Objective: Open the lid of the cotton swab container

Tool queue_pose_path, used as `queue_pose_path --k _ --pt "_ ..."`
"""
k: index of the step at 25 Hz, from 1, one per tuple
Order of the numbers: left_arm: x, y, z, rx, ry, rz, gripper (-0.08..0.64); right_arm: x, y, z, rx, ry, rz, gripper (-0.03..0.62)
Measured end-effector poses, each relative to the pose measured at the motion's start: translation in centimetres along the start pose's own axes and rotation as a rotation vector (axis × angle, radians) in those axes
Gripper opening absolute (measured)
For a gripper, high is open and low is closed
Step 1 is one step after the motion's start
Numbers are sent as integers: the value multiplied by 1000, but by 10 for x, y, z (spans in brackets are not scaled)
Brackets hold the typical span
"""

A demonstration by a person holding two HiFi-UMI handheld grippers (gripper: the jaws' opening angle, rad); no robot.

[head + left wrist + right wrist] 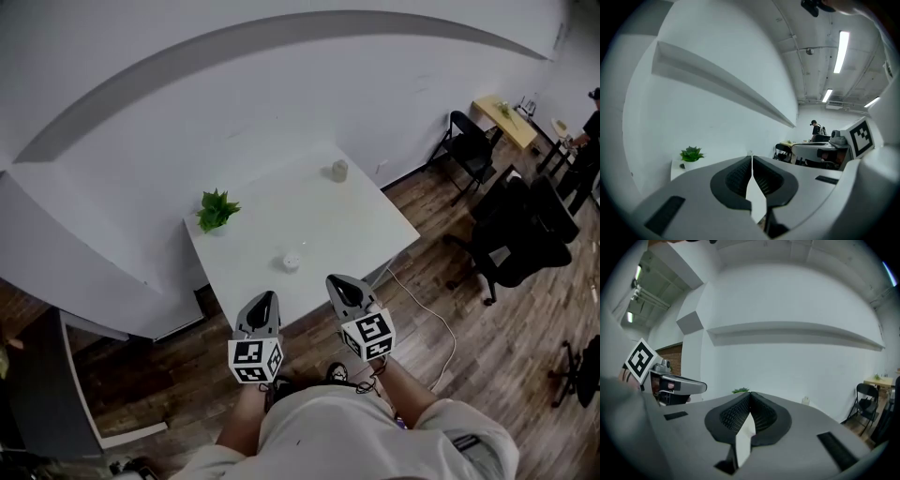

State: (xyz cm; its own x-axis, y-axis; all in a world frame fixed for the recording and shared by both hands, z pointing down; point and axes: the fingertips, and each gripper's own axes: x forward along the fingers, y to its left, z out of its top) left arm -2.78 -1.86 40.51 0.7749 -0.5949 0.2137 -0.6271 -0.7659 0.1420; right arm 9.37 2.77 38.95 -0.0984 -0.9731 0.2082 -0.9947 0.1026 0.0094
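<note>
Task looks unstarted: neither claw is at the table. Left gripper and right gripper are both fully closed with nothing in them, held at the table's near edge. 2 candidates stand on it: small white container near the front, likely the swab one, and pale jar at the far side. Lids and contents are too small to tell.

White table bears plant, round container, perhaps a jar.
</note>
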Motion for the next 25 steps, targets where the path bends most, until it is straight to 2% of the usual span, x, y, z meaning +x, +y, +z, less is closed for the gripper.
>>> queue_pose_path --k 5,9,12,25 --pt "-17 -4 51 35 -106 46 26 -18 -5 43 -40 -107 -35 -2" --pt "-27 -7 72 44 -156 66 26 -26 -2 63 -50 -158 -40 -2" --pt "-29 -5 74 54 -168 83 26 -28 0 69 -73 -172 -43 -2" --pt "-30 5 51 83 -115 96 26 -27 -6 61 -83 -146 -85 -2"
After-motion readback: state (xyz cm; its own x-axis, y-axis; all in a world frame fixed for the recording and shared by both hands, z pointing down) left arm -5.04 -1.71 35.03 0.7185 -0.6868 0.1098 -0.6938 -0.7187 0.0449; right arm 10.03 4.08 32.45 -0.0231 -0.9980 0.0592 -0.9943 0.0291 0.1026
